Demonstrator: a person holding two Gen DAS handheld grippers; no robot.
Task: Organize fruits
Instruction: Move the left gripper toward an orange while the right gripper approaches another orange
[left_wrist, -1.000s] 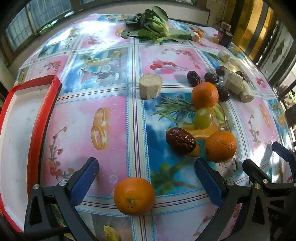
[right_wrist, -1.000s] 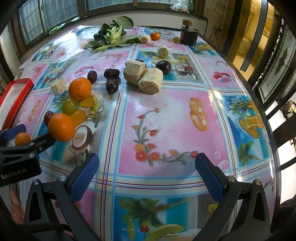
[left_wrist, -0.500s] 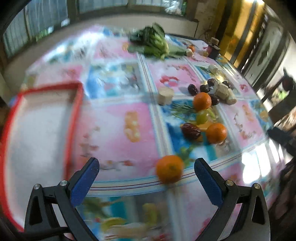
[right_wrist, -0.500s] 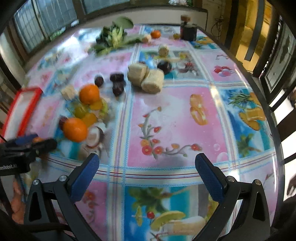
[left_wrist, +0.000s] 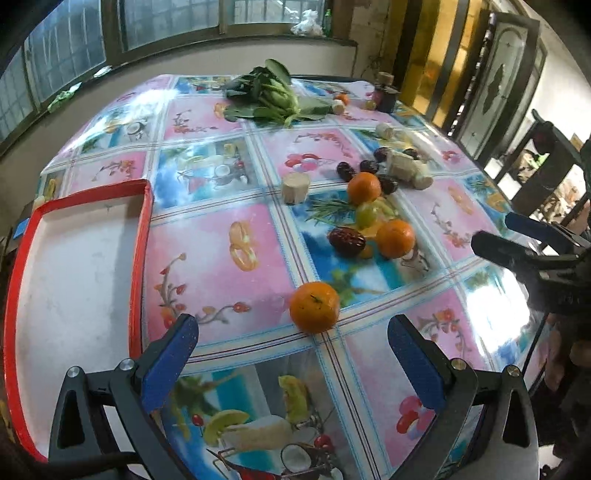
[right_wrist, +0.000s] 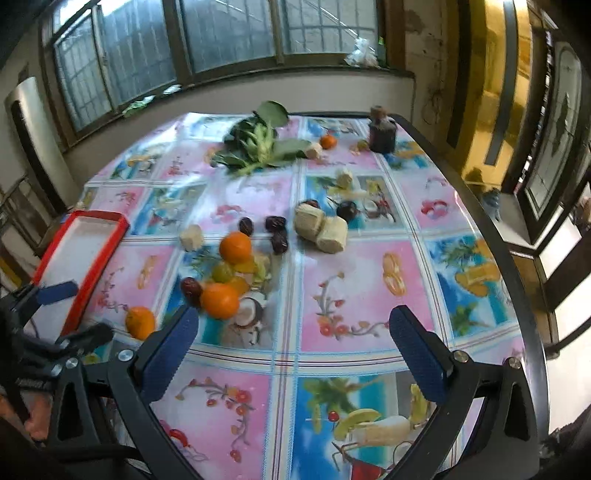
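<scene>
Judging by the bare red-rimmed white tray, you've sorted nothing: round orange mandarins lie right of it, both tongs wide open, empty.

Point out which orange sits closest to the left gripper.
The lone orange lying just ahead of the open left gripper, apart from the pile. The other two oranges sit farther back among the dates and the green fruit.
</scene>
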